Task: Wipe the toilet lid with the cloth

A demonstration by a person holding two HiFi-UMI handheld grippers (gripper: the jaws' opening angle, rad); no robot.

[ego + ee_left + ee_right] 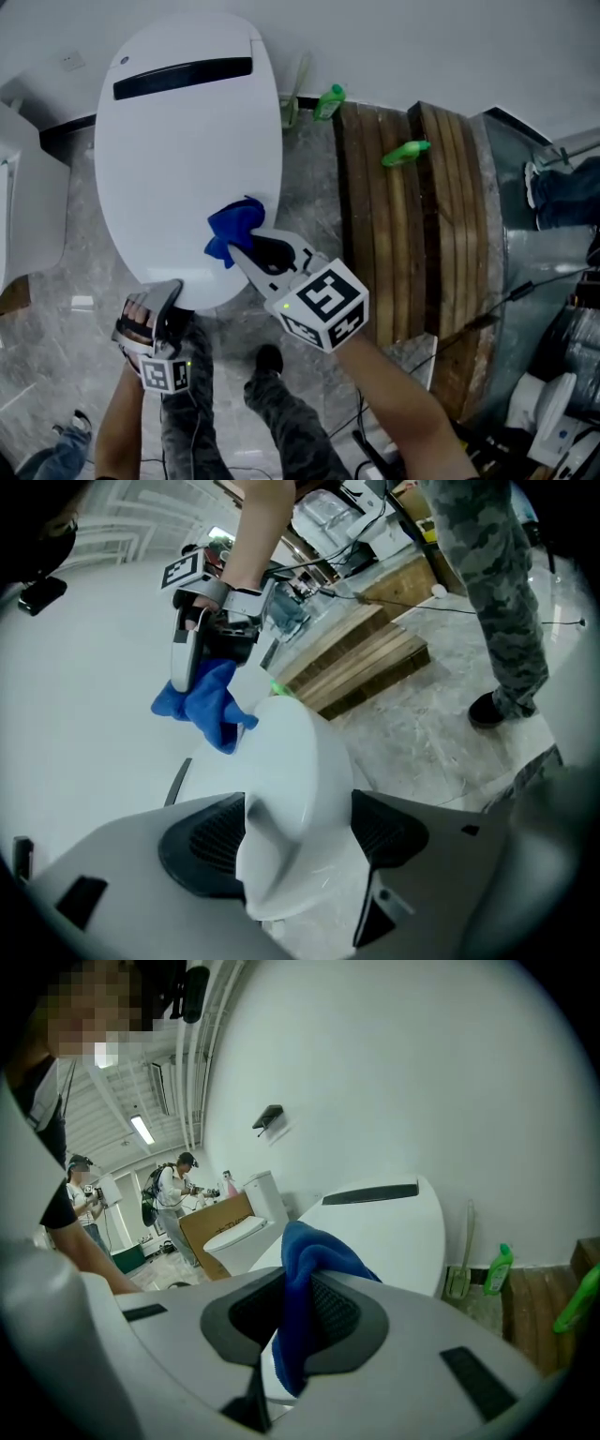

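Observation:
The white toilet lid is down, with a black strip near its back. A blue cloth is bunched on the lid's front right part, and my right gripper is shut on it. In the right gripper view the cloth hangs between the jaws above the lid. My left gripper is at the lid's front edge. In the left gripper view its jaws close on either side of that white front edge, with the cloth and the right gripper beyond.
A wooden pallet lies right of the toilet, with a green spray bottle on it. A green bottle and a brush stand by the wall. Another white toilet is at the left. Cables and gear crowd the right.

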